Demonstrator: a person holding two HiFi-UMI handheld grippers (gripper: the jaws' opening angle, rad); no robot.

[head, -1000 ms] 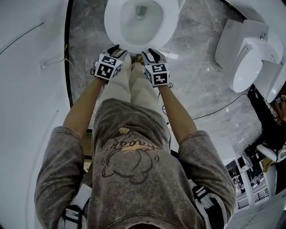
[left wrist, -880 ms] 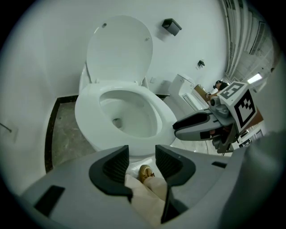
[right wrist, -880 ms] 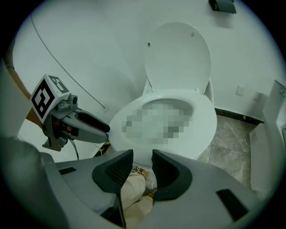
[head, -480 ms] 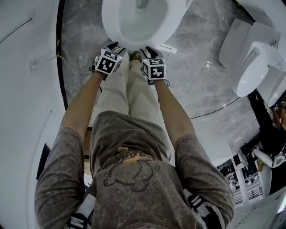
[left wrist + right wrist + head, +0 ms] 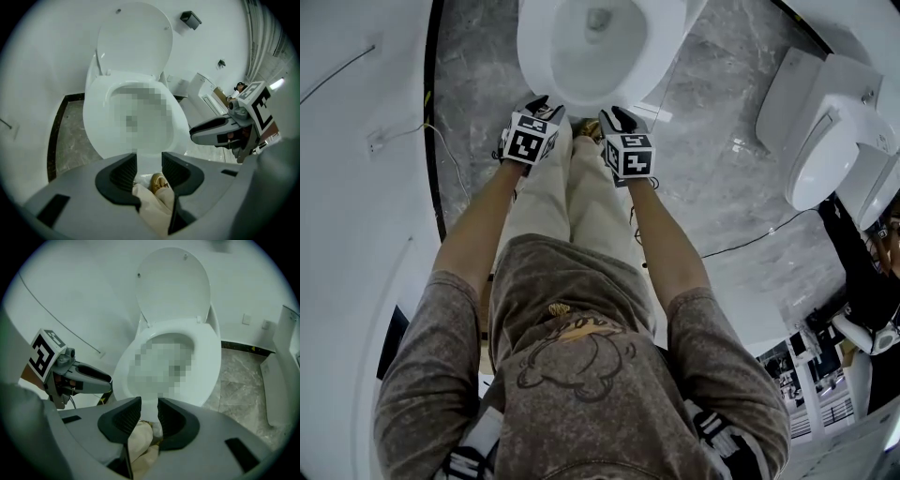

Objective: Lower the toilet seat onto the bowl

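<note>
White toilet seat [image 5: 99, 119] seems to lie flat on the bowl [image 5: 577, 61] at mid-frame, lid [image 5: 136, 42] upright behind. We hold the left hand-held gripper [image 5: 149, 162] and right hand-held gripper [image 5: 149, 407] empty, jaws closing on nothing. Nudging that lid, we judge, could slam it down.

head view: toilet bowl [image 5: 534, 47] rear cut off by top edge | gripper views: bowl inside blurred

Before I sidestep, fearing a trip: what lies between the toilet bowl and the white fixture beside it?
Only bare marble floor; the head view shows it.
</note>
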